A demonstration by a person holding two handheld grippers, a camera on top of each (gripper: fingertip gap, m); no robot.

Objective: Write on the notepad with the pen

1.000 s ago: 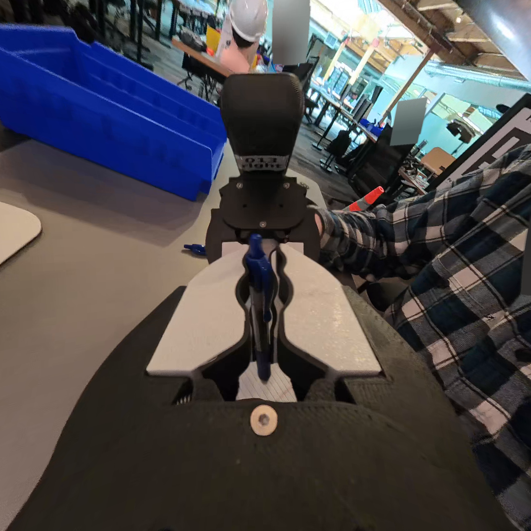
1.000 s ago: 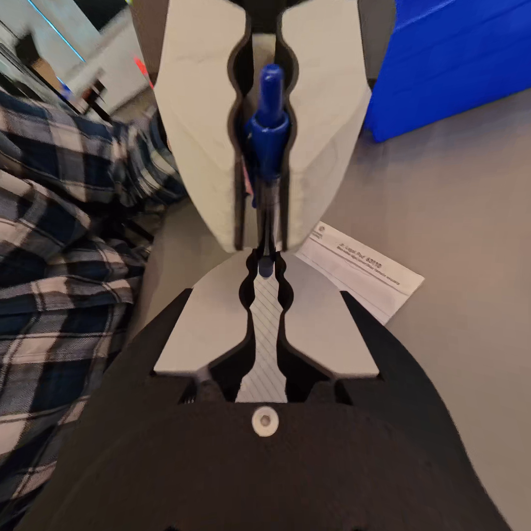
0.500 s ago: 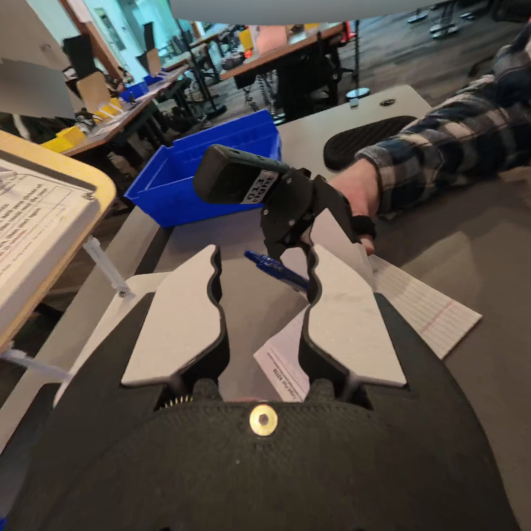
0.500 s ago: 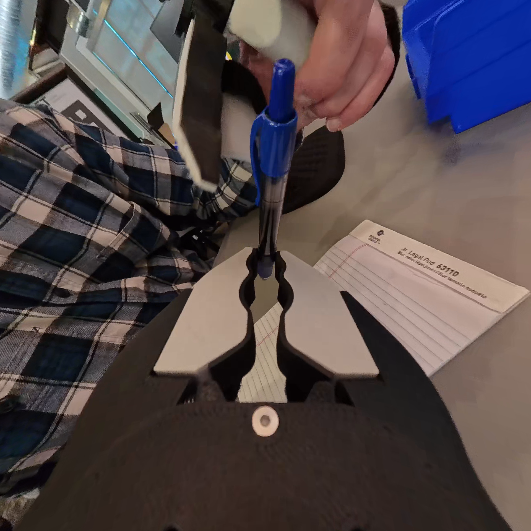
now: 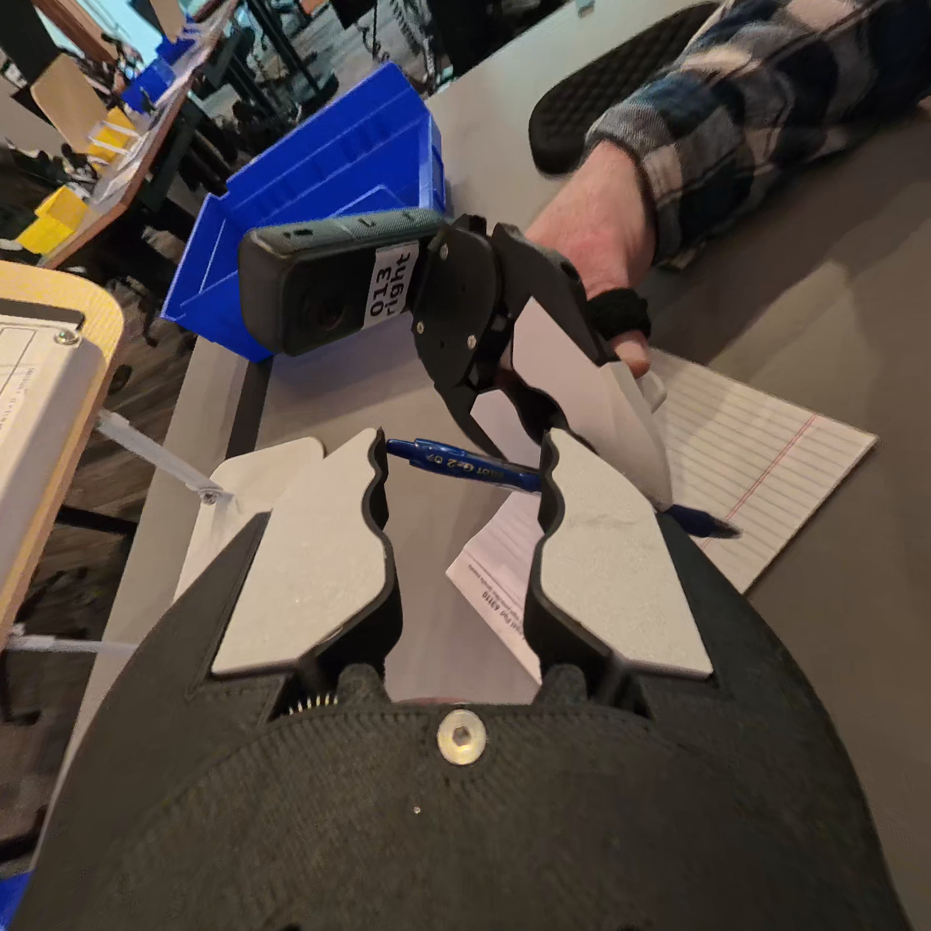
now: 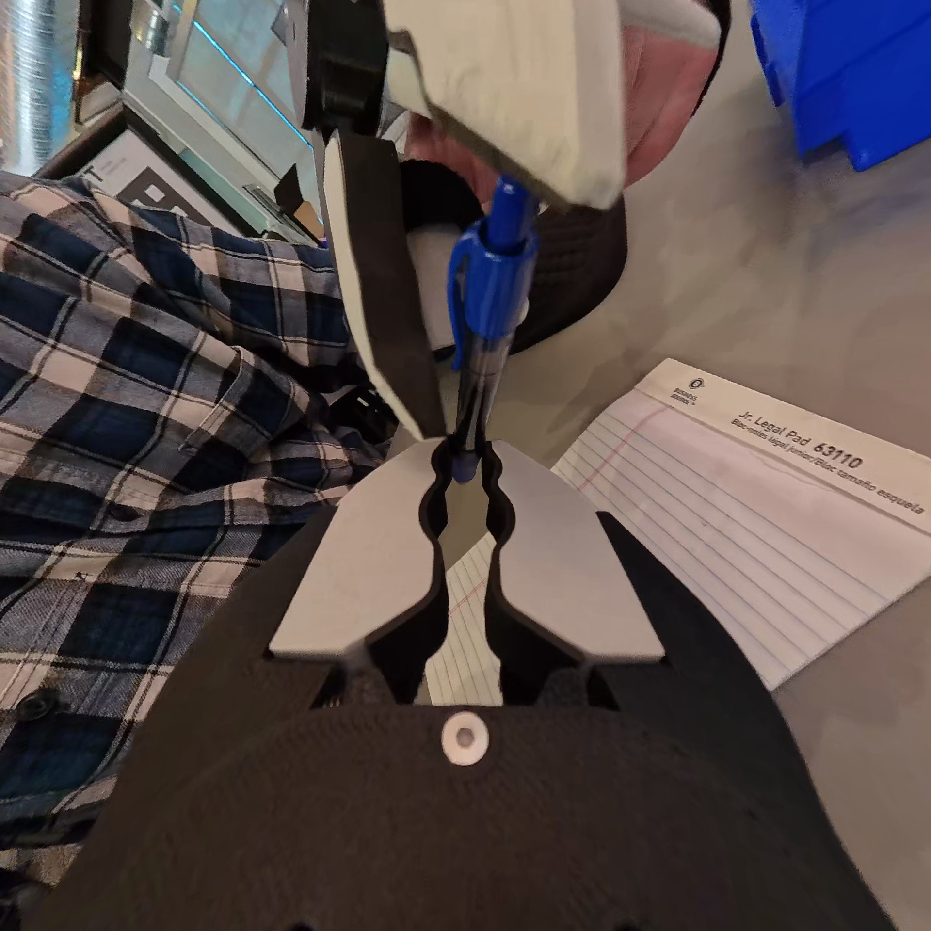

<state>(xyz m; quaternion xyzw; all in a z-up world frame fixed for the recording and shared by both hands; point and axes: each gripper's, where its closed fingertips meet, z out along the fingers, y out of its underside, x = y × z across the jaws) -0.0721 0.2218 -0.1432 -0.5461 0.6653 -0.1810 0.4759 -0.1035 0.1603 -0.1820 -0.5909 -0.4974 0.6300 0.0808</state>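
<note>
My right gripper [image 6: 463,453] is shut on the blue pen [image 6: 491,292] near its tip end. In the left wrist view the right gripper [image 5: 660,496] holds the pen [image 5: 463,466] slanted low, with the tip over the white lined notepad [image 5: 766,468]. I cannot tell if the tip touches the paper. My left gripper [image 5: 463,448] is open and empty, just short of the pen's clip end. Its fingers [image 6: 373,282] stand on either side of the pen's upper end. The notepad [image 6: 730,529] lies flat on the grey table.
A blue bin [image 5: 322,171] stands at the table's far edge and also shows in the right wrist view [image 6: 846,75]. A black wrist pad [image 5: 594,101] lies behind the plaid sleeve [image 5: 755,101]. A wooden board with a sheet [image 5: 45,383] overhangs at left. A white mat [image 5: 237,483] lies near the table edge.
A second ago both grippers were shut on the pen. My left gripper has opened, let go and drawn back. The pen stays in the right gripper, now over the notepad.
</note>
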